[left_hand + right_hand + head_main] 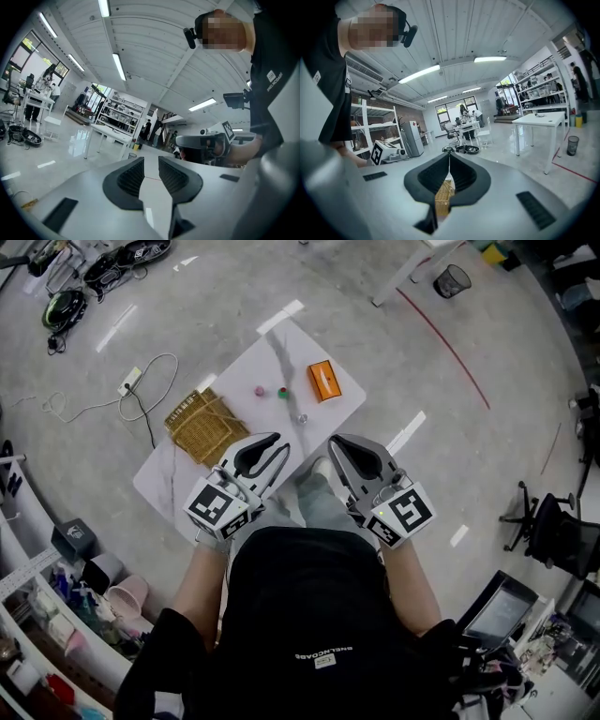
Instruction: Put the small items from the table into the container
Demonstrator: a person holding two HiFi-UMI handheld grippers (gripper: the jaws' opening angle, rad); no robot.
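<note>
Nearest the head camera is the person's black shirt (309,634), with a forearm reaching forward on each side. Each hand carries a marker cube (217,507) behind its tongs. The left tongs (281,448) stand slightly apart, a narrow gap running between the ribbed pads (131,176), and nothing lies in that gap. The right tongs (337,444) are closed tip to tip and hold nothing; in the right gripper view, wicker weave shows through the opening behind the tips. Both tongs hang side by side at the near edge of the white table (239,367).

On the table, the wicker basket (204,426) lies at the left, just ahead of the left tongs. The small items sit apart from it toward the middle: a silvery piece (302,418), then a pink piece (260,390) and a green piece (282,392) close together. An orange box (323,381) lies just beyond them. Farther off, on the grey floor (394,352), are a power strip (131,381) with its white cable and a black mesh bin (453,280).
</note>
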